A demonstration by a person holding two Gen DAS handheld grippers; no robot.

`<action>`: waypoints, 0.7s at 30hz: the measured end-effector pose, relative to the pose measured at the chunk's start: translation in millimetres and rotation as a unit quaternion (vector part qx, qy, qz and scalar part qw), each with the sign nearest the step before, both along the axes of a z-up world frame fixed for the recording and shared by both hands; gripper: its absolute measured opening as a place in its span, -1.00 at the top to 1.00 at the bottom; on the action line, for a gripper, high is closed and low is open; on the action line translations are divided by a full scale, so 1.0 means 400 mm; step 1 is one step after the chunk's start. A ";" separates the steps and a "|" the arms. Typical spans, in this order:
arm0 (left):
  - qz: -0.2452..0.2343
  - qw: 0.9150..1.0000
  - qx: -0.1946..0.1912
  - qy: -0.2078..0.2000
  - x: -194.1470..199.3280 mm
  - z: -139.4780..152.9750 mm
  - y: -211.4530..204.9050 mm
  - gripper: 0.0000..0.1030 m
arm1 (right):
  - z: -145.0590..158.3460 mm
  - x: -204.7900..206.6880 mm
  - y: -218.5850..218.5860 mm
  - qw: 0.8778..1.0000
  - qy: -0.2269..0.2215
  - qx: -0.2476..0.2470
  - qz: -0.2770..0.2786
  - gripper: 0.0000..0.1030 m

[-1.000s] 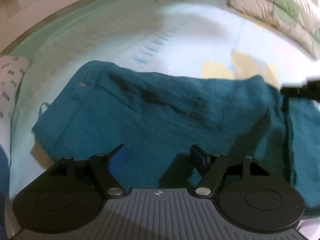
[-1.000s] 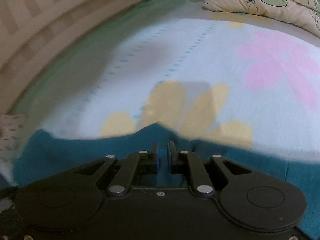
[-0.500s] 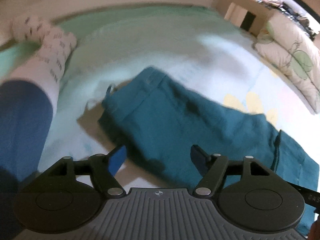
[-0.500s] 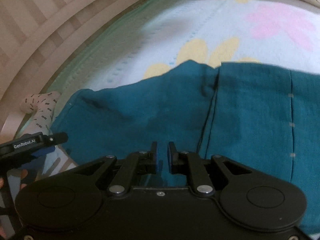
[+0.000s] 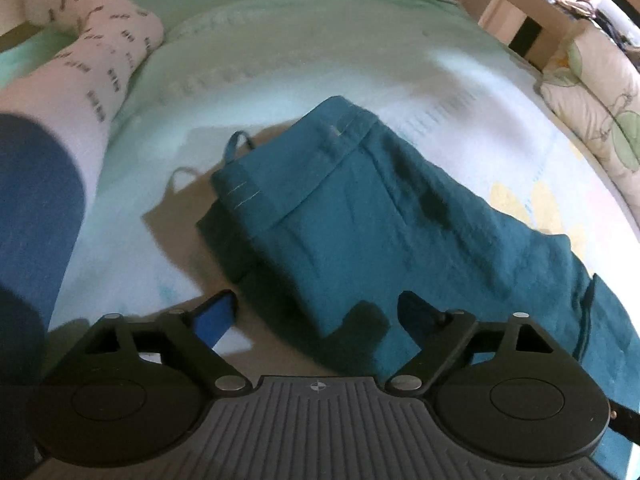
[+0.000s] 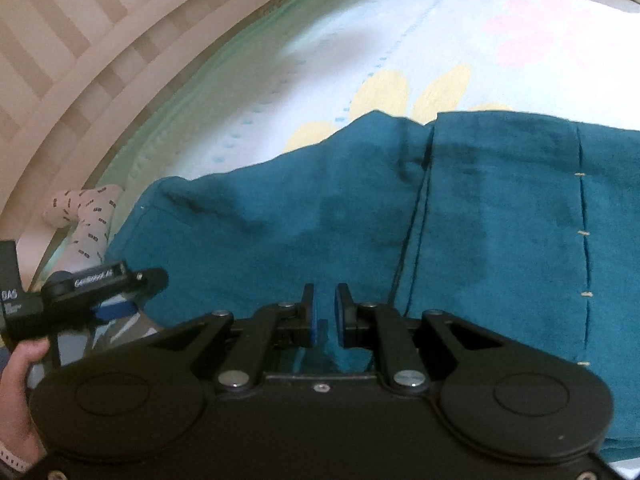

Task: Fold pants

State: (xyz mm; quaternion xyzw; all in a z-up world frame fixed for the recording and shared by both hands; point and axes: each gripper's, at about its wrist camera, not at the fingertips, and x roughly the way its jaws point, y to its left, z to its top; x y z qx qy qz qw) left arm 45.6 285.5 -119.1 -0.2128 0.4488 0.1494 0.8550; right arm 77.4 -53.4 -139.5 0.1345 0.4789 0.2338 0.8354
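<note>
- Pants (image 5: pixel 384 216), teal, lie folded on the bed (image 5: pixel 280 68); far end cut off at frame edge in both views.
- Left hand-held gripper (image 5: pixel 316 312): jaws have just been opening, now wide, nothing clamped; waistband edge lies below them.
- Right hand-held gripper (image 6: pixel 324 312): jaws narrow; cloth underneath, grip on it not discernible.
- Person's sock (image 5: pixel 92 44) blurred, leg cut off.

The bed (image 5: pixel 280 92) wears a pale sheet printed with yellow and pink flowers (image 6: pixel 532 24) and a mint green border. Teal pants (image 5: pixel 360 216) lie flat across it, waistband and belt loop toward the person's white patterned sock (image 5: pixel 96 52), which also rests on the sheet. A leaf-print pillow (image 5: pixel 600 92) sits at the far edge.
</note>
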 end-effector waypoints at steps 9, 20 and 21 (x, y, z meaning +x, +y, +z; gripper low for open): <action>-0.012 1.000 0.017 -0.010 0.068 -0.015 0.005 -0.94 | -0.020 -0.006 0.010 1.000 0.012 -0.007 0.008 0.60; -0.007 0.998 0.047 -0.037 0.032 0.037 -0.013 0.72 | -0.005 -0.017 -0.029 0.999 0.008 -0.036 -0.012 0.60; -0.011 0.998 0.052 -0.047 0.028 0.050 -0.018 0.73 | -0.006 -0.018 -0.033 0.999 0.009 -0.038 -0.015 0.60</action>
